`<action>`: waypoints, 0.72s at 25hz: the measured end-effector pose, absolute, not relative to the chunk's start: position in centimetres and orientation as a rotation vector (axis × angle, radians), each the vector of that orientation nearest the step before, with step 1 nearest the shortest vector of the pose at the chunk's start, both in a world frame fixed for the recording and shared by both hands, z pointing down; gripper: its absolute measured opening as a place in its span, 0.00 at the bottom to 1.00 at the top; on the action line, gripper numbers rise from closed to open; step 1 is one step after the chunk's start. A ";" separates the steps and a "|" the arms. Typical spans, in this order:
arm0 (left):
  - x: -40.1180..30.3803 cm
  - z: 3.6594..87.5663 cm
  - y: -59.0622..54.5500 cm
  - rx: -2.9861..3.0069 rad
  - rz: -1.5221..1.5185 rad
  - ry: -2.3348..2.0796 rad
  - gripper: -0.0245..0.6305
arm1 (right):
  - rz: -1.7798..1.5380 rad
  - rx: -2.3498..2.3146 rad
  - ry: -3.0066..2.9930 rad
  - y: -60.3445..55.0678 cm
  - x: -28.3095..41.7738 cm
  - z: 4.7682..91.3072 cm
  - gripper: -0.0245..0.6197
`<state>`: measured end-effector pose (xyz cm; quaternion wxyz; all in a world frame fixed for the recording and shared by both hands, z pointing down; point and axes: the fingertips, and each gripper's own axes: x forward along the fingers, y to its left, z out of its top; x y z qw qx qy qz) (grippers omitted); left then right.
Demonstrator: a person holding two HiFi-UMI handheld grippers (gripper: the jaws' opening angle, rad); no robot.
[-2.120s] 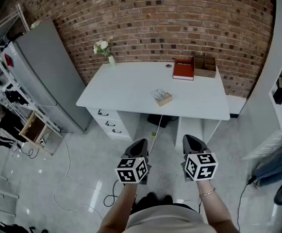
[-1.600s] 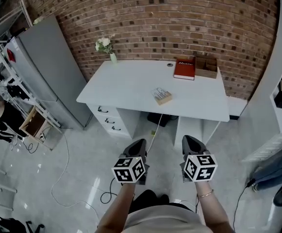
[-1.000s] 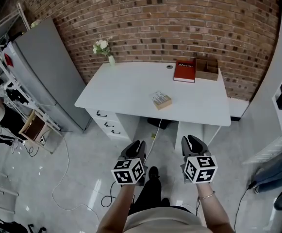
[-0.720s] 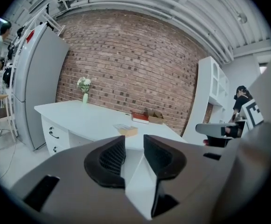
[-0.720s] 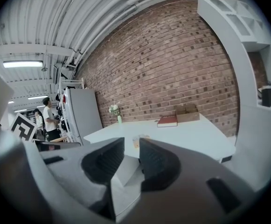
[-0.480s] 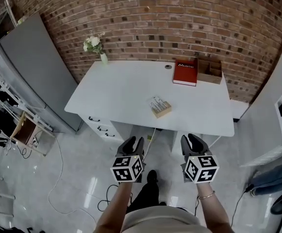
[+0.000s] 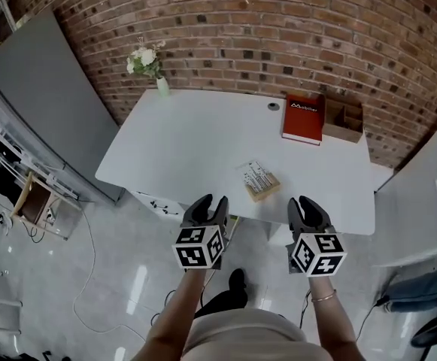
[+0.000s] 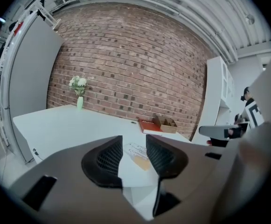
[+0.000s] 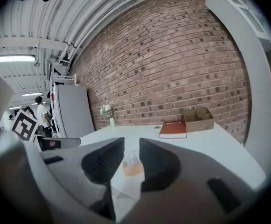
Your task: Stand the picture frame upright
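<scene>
White desk (image 7: 188, 141): small wooden picture frame (image 7: 261, 180) lies flat, untouched; left gripper (image 7: 209, 203) jaws opening, right gripper (image 7: 307, 204) jaws apart, both empty.

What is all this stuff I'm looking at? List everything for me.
desk: one, white, against the brick wall
picture frame: one, light wood, lying flat near the desk's front edge
book: one, red, back right of the desk
organiser box: one, brown, beside the book
flower vase: one, pale green with white blooms, back left corner
cabinet: one, grey, left of the desk
left gripper: one, dark jaws opening, nothing between them
right gripper: one, dark jaws apart, empty
</scene>
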<state>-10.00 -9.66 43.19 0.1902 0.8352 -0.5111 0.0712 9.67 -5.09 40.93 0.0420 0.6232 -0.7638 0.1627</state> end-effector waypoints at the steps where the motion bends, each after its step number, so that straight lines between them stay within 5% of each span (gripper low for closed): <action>1: -10.1 43.0 -10.6 2.355 0.200 -1.435 0.27 | 0.492 1.918 -2.333 -5.9 9.7 40.8 0.17; 18: -8.6 44.0 -19.3 2.387 0.244 -1.309 0.28 | 0.534 1.947 -2.235 -13.4 9.8 42.4 0.17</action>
